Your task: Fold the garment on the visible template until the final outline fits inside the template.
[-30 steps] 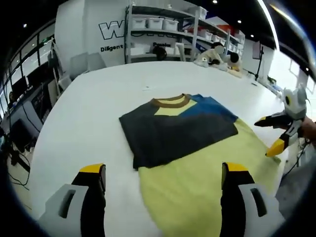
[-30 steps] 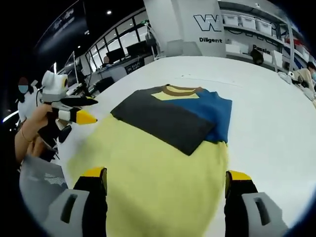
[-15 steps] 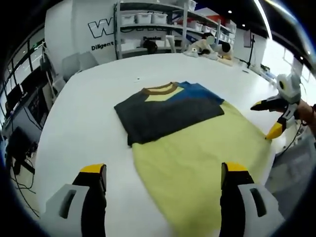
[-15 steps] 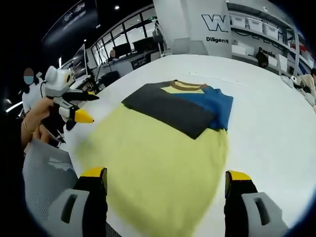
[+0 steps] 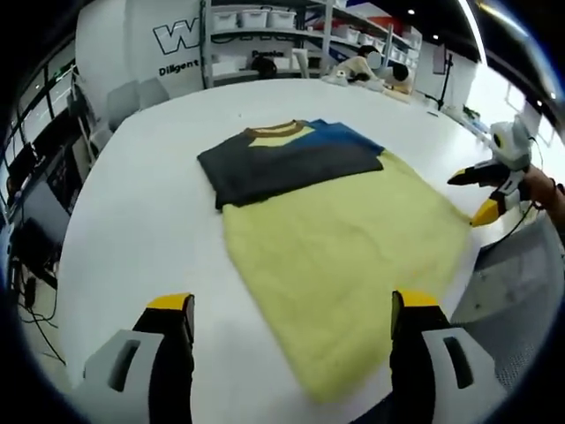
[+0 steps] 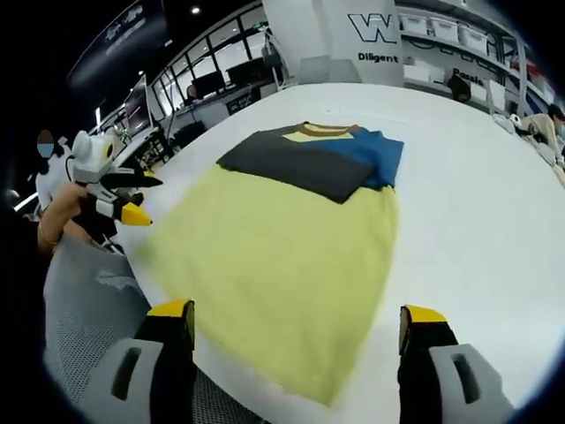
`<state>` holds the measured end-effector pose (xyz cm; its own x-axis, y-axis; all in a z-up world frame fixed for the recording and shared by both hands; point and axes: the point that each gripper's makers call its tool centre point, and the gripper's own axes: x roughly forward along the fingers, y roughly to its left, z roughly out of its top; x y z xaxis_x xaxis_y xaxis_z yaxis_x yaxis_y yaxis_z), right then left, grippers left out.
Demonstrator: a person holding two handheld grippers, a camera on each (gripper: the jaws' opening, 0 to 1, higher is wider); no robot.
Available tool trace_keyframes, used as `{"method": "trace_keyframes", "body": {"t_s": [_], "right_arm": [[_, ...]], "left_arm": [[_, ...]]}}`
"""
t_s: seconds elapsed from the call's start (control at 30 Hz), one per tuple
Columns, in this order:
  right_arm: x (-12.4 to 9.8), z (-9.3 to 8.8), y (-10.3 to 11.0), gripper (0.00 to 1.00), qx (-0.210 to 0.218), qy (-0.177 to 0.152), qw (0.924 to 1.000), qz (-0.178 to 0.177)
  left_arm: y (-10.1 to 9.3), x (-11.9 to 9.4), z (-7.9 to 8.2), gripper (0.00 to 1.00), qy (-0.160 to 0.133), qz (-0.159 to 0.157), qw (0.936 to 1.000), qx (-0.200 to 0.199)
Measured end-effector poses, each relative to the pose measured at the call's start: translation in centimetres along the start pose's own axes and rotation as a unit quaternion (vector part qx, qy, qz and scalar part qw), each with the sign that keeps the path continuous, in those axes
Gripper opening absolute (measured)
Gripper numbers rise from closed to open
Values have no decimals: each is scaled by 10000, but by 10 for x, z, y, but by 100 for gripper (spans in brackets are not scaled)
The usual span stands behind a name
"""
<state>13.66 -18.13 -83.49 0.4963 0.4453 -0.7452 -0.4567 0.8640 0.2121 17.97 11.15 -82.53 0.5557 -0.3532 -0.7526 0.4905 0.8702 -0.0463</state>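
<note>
The garment lies flat on the white table (image 5: 141, 203), a T-shirt with a yellow body (image 5: 344, 230), a brown collar and a dark grey sleeve (image 5: 282, 163) folded across the chest over a blue one (image 5: 349, 134). My left gripper (image 5: 291, 305) is open above the shirt's near hem, holding nothing. My right gripper (image 6: 291, 309) is open too, over the yellow body (image 6: 274, 238) by the hem. Each gripper appears in the other's view: the right gripper (image 5: 481, 194) is off the shirt's right edge, and the left gripper (image 6: 132, 199) is off its left edge. I cannot make out a template outline.
Shelves with white bins (image 5: 265, 18) stand behind the table, and people sit at its far end (image 5: 371, 71). Desks with monitors (image 6: 212, 88) line one side. A person's grey mesh clothing (image 6: 88, 300) and hand (image 6: 62, 208) are at the near table edge.
Both cameras have drawn back toward the near table edge, so the whole yellow body and hem have come into view. The garment itself has not moved. Both grippers stay open.
</note>
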Motion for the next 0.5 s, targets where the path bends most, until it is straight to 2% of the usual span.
{"method": "trace_keyframes", "body": {"t_s": [0.33, 0.4, 0.5], "right_arm": [[-7, -29, -4, 79, 103, 317, 9993, -160], [-10, -34, -7, 76, 159, 377, 9989, -224], [-13, -34, -10, 72, 239, 300, 9989, -275]], "left_arm": [[-9, -12, -32, 86, 312, -112, 9994, -80], [-11, -14, -39, 81, 373, -162, 9990, -165], [-12, -14, -47, 74, 435, -175, 9985, -265]]}}
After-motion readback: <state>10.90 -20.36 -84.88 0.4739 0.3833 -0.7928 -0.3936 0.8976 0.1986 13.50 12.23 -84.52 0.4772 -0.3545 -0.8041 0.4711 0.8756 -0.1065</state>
